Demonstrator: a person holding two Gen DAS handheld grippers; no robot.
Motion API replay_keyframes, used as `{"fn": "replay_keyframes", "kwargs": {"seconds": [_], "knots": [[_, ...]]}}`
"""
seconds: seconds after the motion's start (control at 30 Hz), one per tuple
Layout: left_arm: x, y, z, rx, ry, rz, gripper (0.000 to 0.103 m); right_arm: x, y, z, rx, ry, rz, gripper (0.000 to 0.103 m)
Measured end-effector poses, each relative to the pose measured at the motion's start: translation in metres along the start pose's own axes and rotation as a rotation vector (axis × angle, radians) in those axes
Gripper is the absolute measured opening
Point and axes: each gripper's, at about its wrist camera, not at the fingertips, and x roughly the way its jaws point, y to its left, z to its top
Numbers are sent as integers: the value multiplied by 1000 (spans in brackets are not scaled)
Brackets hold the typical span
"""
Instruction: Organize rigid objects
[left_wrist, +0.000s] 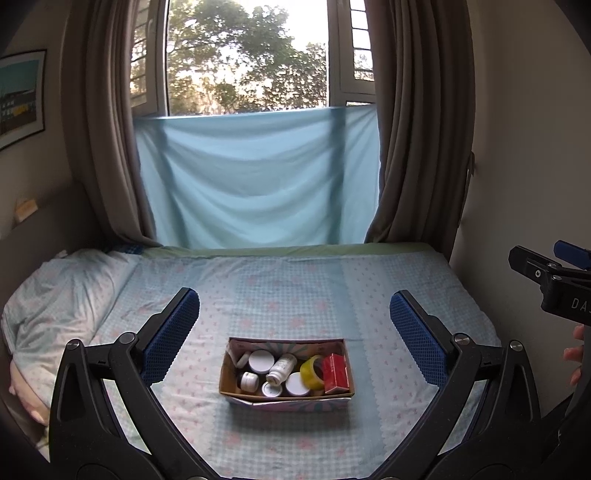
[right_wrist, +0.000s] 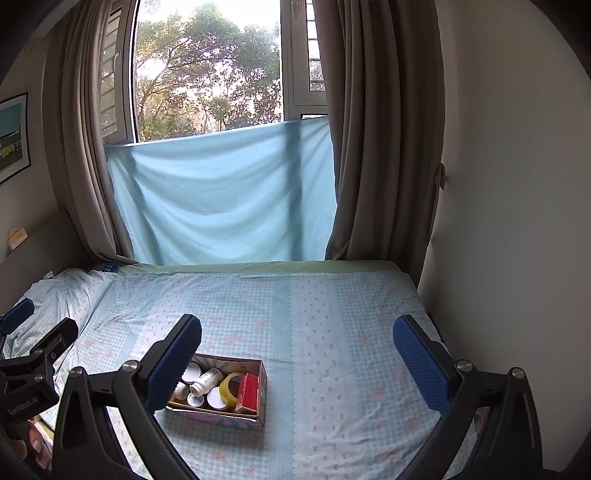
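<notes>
Cardboard open-topped rectangular box (left_wrist: 286, 397) sitting mid-bed on the blue checked bedsheet (left_wrist: 288, 295) | inside it: white plastic pill bottle (left_wrist: 281, 368) lying beside yellow tape roll (left_wrist: 312, 372), red carton (left_wrist: 335, 373) at its right end | left gripper (left_wrist: 294, 317) and right gripper (right_wrist: 297, 347) both hovering spread wide, holding nothing.

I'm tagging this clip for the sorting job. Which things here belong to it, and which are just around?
Job:
cardboard box
red carton
yellow tape roll
white pill bottle
white-lidded jars
left gripper
right gripper

Around:
pillow
blue cloth
curtains
framed picture
</notes>
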Motion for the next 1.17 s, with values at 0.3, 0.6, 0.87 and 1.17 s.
{"fn": "replay_keyframes", "kwargs": {"seconds": [0.3, 0.6, 0.87, 1.17], "knots": [[4, 2, 0, -5, 10, 4, 103, 1, 3, 2, 1, -6, -15, 103], [9, 3, -2, -1, -4, 7, 103, 3, 5, 2, 1, -11, -22, 103], [5, 6, -3, -16, -48, 8, 103, 6, 6, 3, 5, -10, -30, 103], [14, 10, -4, -24, -32, 4, 103, 12, 7, 5, 6, 7, -39, 103]]}}
